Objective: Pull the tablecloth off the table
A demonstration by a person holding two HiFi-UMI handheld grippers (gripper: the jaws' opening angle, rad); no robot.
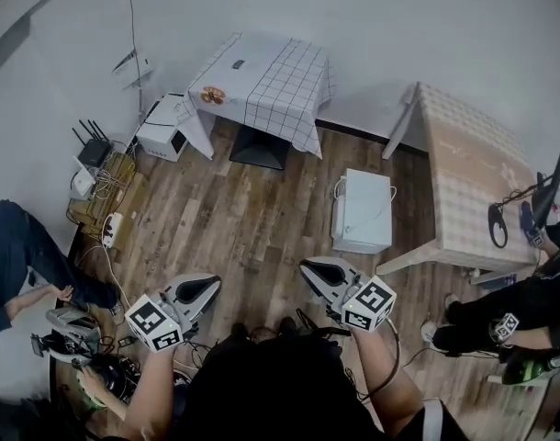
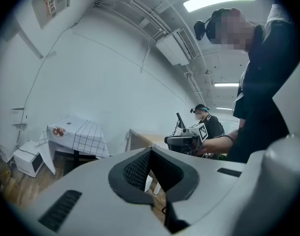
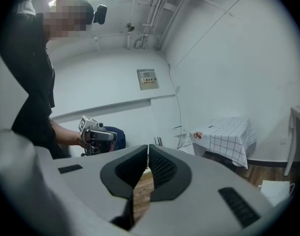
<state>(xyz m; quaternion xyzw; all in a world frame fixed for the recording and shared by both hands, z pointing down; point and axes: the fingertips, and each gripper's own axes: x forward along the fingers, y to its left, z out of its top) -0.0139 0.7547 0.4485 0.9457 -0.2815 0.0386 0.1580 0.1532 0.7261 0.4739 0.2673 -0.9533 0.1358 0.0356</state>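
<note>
Grey left tongs (image 1: 199, 288) closed tight, nothing between jaws. Right tongs (image 1: 322, 272) likewise closed, empty. Both held over wooden floor (image 1: 252, 209), well apart from cloth. White box (image 1: 364, 211) on floor beyond right tongs. Farther, by wall: white checked tablecloth (image 1: 280, 76) covering small tabletop, draped over its edges, orange print (image 1: 213, 95) near left edge.

White tablecloth (image 1: 278, 81) with a dark grid lies spread flat over the small worktop (image 1: 259, 147) against the back wall. Its edges hang down at the front and sides, and the left corner droops lowest in a loose fold. An orange-red print shows on top near that left edge. Only the worktop's dark base peeks out underneath.
</note>
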